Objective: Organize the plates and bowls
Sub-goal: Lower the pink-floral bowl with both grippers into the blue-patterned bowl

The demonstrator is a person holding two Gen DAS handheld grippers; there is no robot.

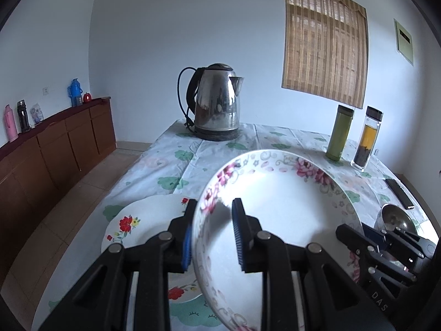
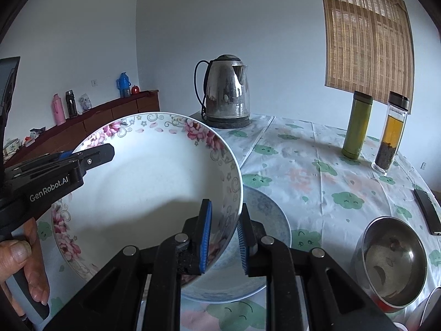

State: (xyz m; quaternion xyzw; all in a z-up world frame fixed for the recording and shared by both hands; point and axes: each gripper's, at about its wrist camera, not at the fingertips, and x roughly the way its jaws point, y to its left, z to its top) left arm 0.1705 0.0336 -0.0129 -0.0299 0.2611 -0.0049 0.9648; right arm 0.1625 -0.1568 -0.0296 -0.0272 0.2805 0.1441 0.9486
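Note:
A large white bowl with pink flowers on its rim hangs tilted above the table, carried between both grippers. My left gripper is shut on its left rim, with one blue pad inside and one outside. On the opposite rim my right gripper is shut the same way. A white plate with red flowers lies on the cloth left of the bowl. A blue-patterned plate lies under the bowl's right edge. A steel bowl stands to the right.
A steel kettle stands at the table's far side. A green flask and a glass tea bottle stand far right, with a dark phone near the right edge. A person's hand grips the left handle. A wooden sideboard lines the left wall.

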